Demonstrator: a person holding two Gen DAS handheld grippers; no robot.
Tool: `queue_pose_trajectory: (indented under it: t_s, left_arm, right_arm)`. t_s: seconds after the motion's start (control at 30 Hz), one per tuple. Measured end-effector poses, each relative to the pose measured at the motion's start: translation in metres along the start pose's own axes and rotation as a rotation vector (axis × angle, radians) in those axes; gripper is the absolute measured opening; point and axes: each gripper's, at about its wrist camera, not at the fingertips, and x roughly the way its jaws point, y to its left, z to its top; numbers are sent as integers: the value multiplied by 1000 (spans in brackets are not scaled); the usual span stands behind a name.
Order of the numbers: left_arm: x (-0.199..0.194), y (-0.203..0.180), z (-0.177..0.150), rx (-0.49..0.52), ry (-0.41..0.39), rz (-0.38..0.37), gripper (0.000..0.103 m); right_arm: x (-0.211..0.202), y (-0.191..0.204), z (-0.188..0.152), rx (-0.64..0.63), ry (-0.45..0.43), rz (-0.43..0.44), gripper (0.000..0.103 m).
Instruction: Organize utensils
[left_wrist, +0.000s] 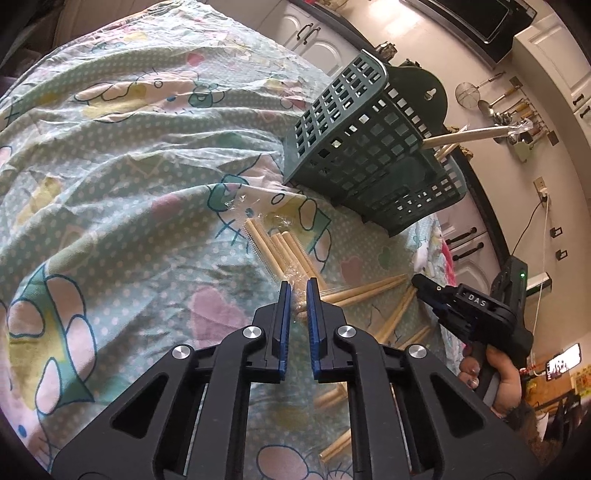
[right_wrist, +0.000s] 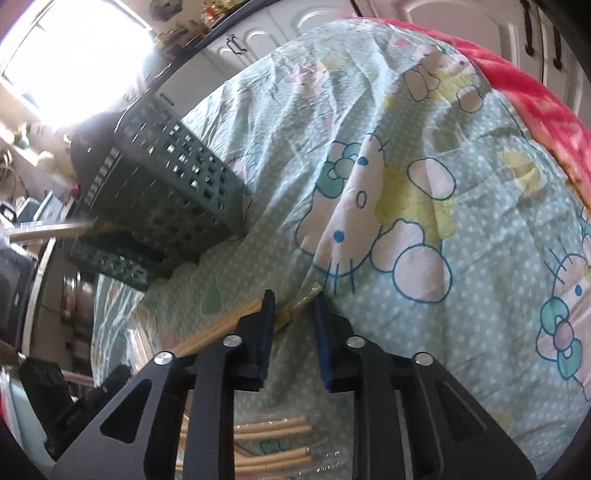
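Green basket (left_wrist: 369, 162) held two chopstick packs (left_wrist: 465, 134). Left gripper (left_wrist: 298, 295) pinched one wrapped pack (left_wrist: 280, 254). Right gripper (right_wrist: 293, 306) jaws were narrow around another chopstick pack (right_wrist: 295, 306).

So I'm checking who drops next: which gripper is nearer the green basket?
About even; left slightly, if either. The left gripper sits on wrapped chopsticks just below the green basket; the right gripper is at another pair, farther aside.
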Motion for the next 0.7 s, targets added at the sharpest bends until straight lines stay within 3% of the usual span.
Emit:
queue_pose_trajectory:
  t_s: [0.3,0.7]
  left_arm:
    - [-20,-8,6,9,-40,-54,3]
    - [-48,-52,24,106,-104,-131,1]
  right_arm:
    - [-21,7,6,5,-61,84,10]
    - [-73,64,8,-226,-188,149,7]
